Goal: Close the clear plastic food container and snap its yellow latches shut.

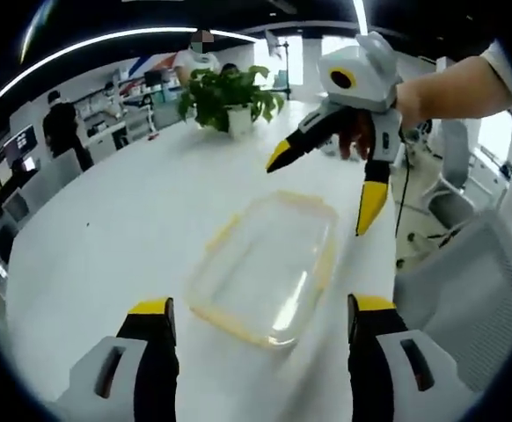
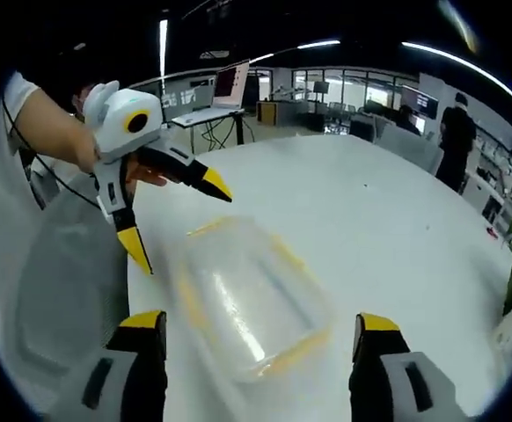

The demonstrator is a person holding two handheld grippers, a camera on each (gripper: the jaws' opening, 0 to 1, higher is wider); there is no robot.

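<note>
A clear plastic container (image 1: 269,264) with yellow edging along its rim lies flat on the white table (image 1: 106,229), blurred in both views. Whether its lid is seated I cannot tell. My left gripper (image 1: 263,306) is open, its jaws standing wide to either side of the container's near end. My right gripper (image 1: 325,182), held by a hand, hovers open over the far end with its yellow tips pointing down. In the right gripper view the container (image 2: 247,299) lies between the open jaws of my right gripper (image 2: 259,320), and my left gripper (image 2: 176,218) hangs open beyond it.
A potted plant (image 1: 230,97) stands at the table's far side. A grey chair (image 1: 467,281) sits by the table edge next to the container. People and desks fill the office behind. Bare white table (image 2: 388,202) stretches widely around the container.
</note>
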